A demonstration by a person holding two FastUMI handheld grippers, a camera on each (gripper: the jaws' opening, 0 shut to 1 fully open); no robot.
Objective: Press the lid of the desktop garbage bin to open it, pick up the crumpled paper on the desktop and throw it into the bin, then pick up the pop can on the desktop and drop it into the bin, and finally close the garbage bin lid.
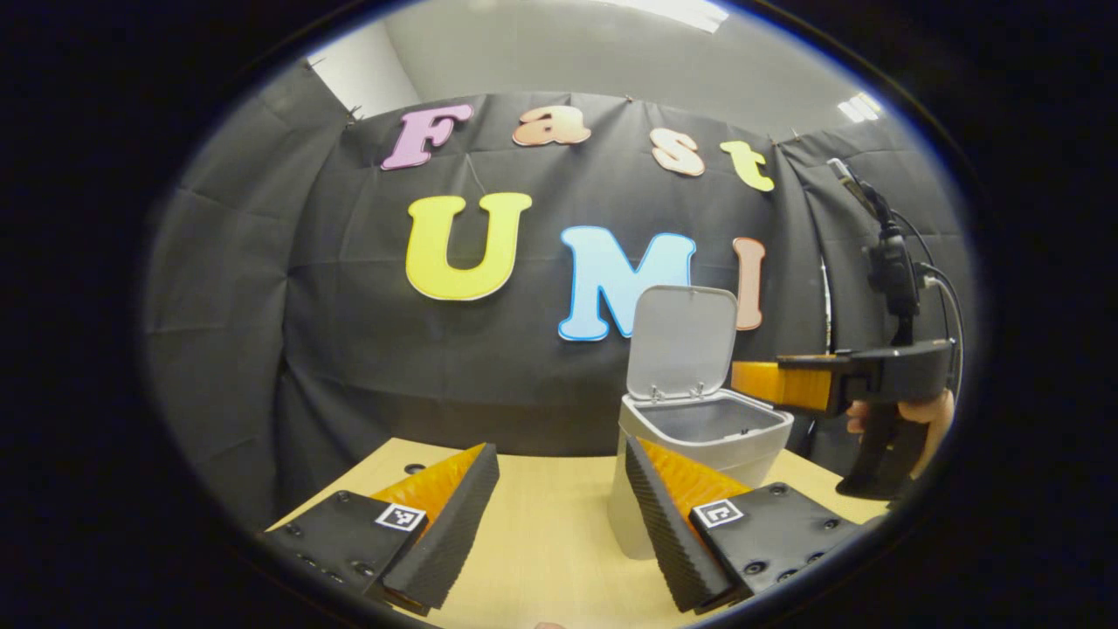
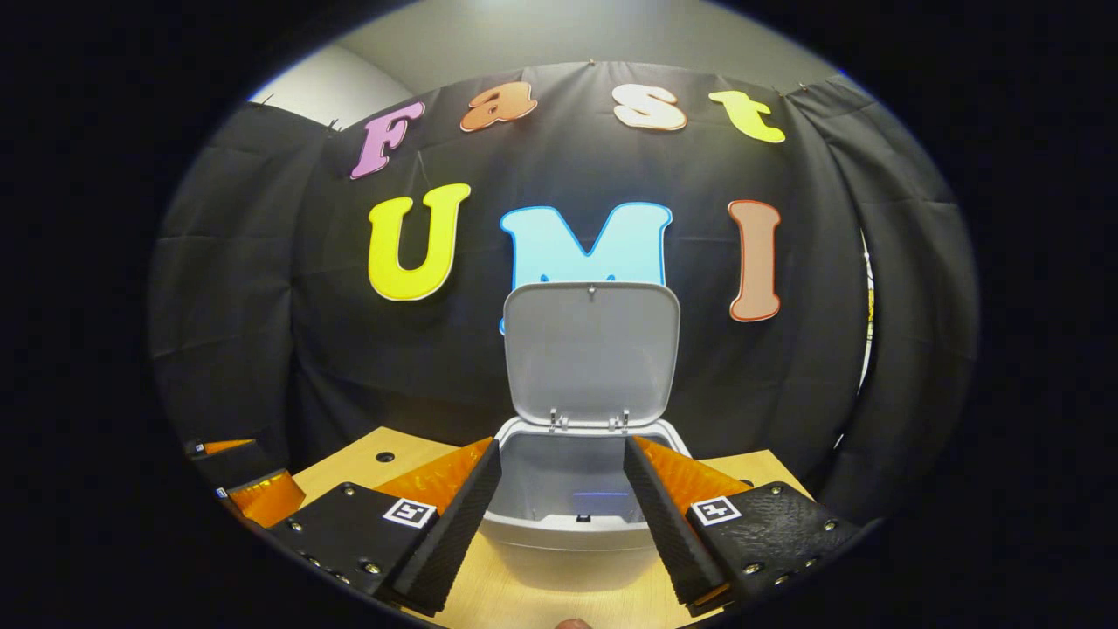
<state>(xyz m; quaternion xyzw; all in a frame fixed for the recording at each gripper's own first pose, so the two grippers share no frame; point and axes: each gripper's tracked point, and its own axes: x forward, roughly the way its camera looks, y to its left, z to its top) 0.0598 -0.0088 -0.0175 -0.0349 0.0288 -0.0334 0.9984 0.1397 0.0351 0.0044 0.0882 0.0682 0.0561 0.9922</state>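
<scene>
The light grey desktop bin [image 1: 699,445] stands on the wooden table with its lid [image 1: 686,341] swung up and upright. In the left gripper view my left gripper [image 1: 559,515] is open and holds nothing, with the bin just behind its right-hand finger. My right gripper [image 1: 744,383], held by a hand [image 1: 926,418], hovers level at the bin's right rim. In the right gripper view my right gripper [image 2: 559,511] is open and holds nothing. It points straight into the open bin [image 2: 568,524], below the raised lid [image 2: 591,349]. The left gripper [image 2: 243,479] shows at the lower left.
The light wooden table [image 1: 541,533] runs back to the black cloth wall close behind the bin. A small dark hole [image 1: 415,468] sits near the table's far left corner. A camera on a stand with cables [image 1: 891,262] rises at the right.
</scene>
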